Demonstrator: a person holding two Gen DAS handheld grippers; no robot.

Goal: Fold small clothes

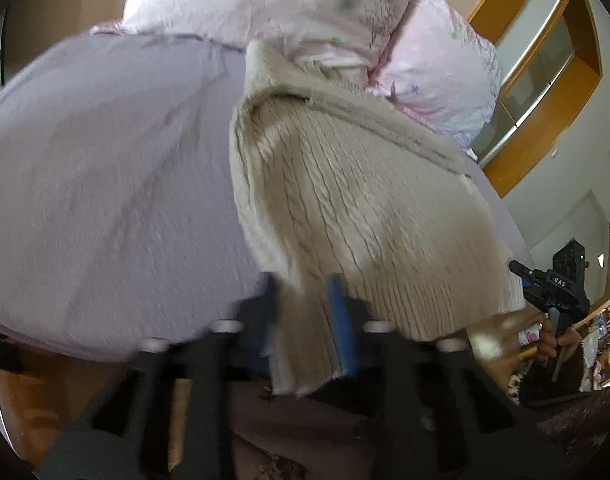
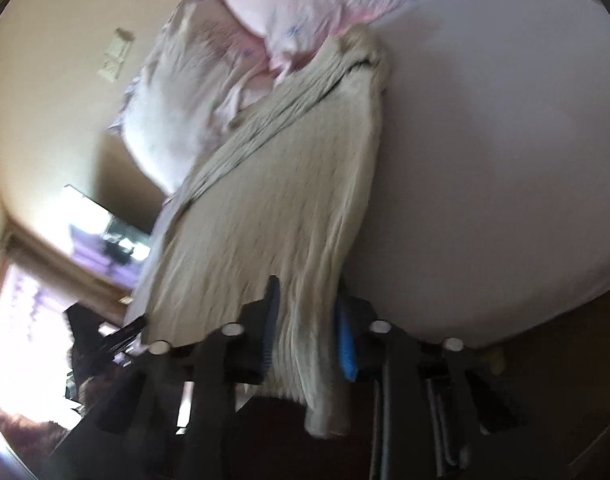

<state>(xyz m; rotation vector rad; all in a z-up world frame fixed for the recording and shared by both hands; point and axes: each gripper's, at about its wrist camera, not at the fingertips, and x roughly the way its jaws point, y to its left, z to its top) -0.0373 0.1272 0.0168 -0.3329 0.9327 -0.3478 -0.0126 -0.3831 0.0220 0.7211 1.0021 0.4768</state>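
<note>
A beige cable-knit sweater (image 1: 345, 184) lies stretched over a bed with a lilac sheet (image 1: 105, 168). My left gripper (image 1: 305, 300) is shut on the sweater's ribbed hem at its near left corner. My right gripper (image 2: 305, 304) is shut on the hem of the same sweater (image 2: 281, 184) at the other corner. The right gripper also shows in the left wrist view (image 1: 553, 284) at the far right, beside the hem. The sweater's far end reaches the pillows, and a sleeve is folded across it.
Pink flowered pillows (image 1: 289, 4) are piled at the head of the bed, also in the right wrist view (image 2: 305, 8). A wooden-framed cabinet (image 1: 545, 80) stands to the right. A bright window (image 2: 21, 320) is on the left. The lilac sheet (image 2: 505, 160) lies bare beside the sweater.
</note>
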